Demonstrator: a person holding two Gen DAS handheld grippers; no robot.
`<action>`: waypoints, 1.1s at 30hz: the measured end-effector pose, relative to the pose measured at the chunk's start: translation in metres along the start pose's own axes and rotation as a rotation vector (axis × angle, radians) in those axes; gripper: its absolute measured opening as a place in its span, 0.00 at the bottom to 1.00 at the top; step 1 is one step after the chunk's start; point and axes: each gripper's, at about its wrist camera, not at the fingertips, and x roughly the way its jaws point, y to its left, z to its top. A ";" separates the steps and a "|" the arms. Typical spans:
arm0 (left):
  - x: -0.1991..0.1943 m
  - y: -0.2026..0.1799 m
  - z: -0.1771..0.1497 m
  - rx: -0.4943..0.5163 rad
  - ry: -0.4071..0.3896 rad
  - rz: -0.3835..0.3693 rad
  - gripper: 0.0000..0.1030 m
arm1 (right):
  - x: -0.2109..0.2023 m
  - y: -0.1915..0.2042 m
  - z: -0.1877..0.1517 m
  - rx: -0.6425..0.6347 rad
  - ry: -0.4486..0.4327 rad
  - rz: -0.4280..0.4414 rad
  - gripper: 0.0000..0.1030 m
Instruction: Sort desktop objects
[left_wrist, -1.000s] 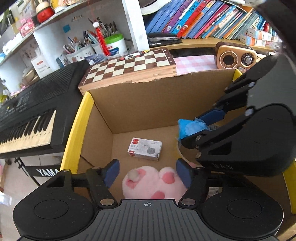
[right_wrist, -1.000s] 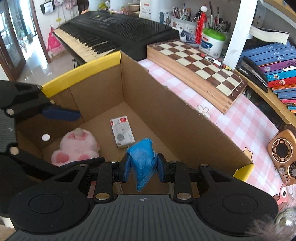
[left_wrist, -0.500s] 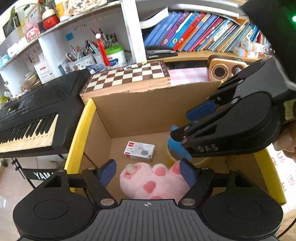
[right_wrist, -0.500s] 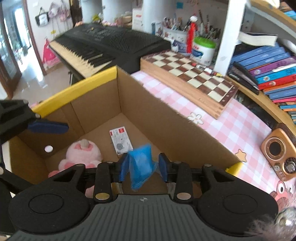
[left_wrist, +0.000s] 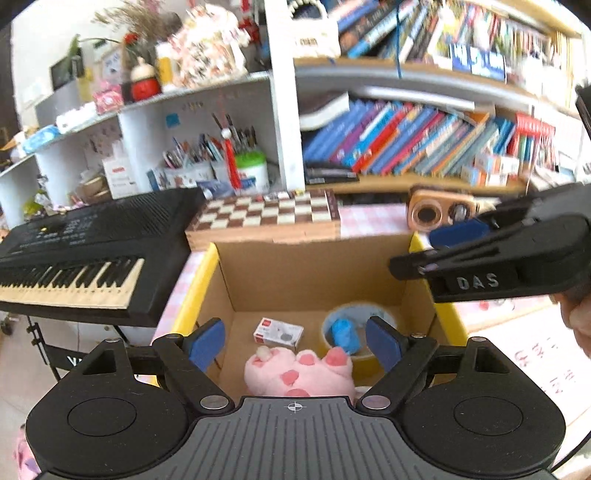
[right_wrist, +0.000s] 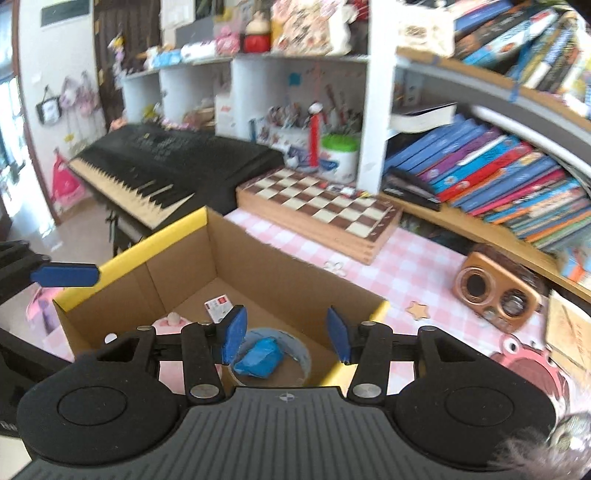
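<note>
both grippers up over the box, nothing in hand

keyboard (left_wrist: 85, 251) sits off the box's left side, chessboard (left_wrist: 269, 216) behind its far edge, radio (left_wrist: 439, 212) past the far right corner. the cardboard box (left_wrist: 314, 273) holds the pink plush (left_wrist: 299, 373) at its near edge, tape roll (right_wrist: 301, 354) by the right wall with the blue wad (right_wrist: 260, 356) inside it, small white carton (left_wrist: 279, 332) mid-floor. left gripper (left_wrist: 295, 341) wide apart, empty; right gripper (right_wrist: 286, 330) has just been opening, nothing between its pads.
</note>
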 end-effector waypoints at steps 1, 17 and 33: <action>-0.005 0.000 -0.001 -0.010 -0.011 -0.001 0.84 | -0.007 0.000 -0.003 0.008 -0.014 -0.012 0.46; -0.090 -0.001 -0.030 -0.089 -0.144 0.006 0.90 | -0.122 0.007 -0.077 0.200 -0.167 -0.236 0.53; -0.134 -0.010 -0.093 -0.142 -0.091 0.010 0.94 | -0.179 0.049 -0.164 0.273 -0.140 -0.328 0.59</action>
